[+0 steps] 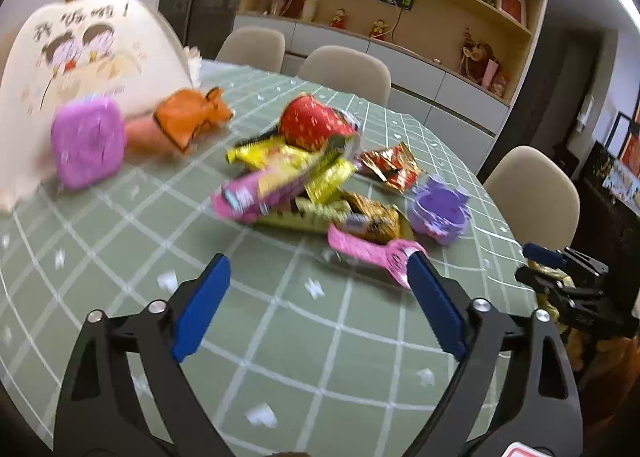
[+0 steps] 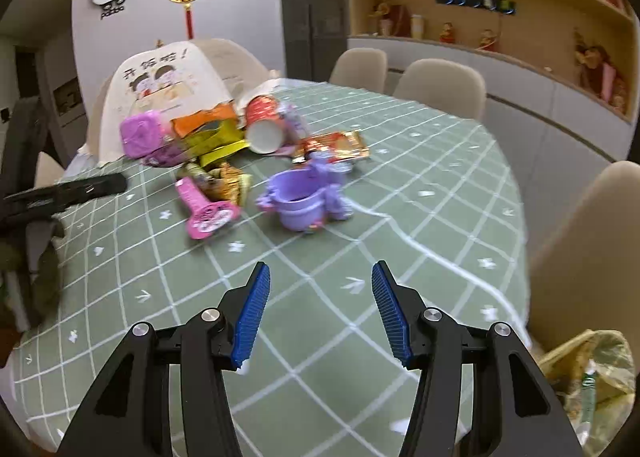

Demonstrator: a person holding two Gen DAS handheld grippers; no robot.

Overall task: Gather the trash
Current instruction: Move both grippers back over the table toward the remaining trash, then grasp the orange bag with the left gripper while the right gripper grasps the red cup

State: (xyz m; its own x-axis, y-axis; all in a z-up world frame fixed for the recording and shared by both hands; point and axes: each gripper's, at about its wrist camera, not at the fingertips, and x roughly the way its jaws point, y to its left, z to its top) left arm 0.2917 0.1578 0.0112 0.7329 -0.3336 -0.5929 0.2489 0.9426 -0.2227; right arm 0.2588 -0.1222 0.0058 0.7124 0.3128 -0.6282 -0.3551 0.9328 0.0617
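Left wrist view: a pile of wrappers [image 1: 304, 181] lies mid-table on the green checked tablecloth [image 1: 120, 241], with a red cup [image 1: 316, 125], a purple cup [image 1: 440, 213] and a pink lid [image 1: 86, 145] around it. The left gripper [image 1: 316, 289] is spread wide and empty, just short of a pink packet [image 1: 372, 253].

Right wrist view: the right gripper [image 2: 318, 277] hangs apart above bare cloth, holding nothing, the purple cup [image 2: 300, 201] ahead of it. A bag of collected trash [image 2: 592, 377] sits off the table's right edge.
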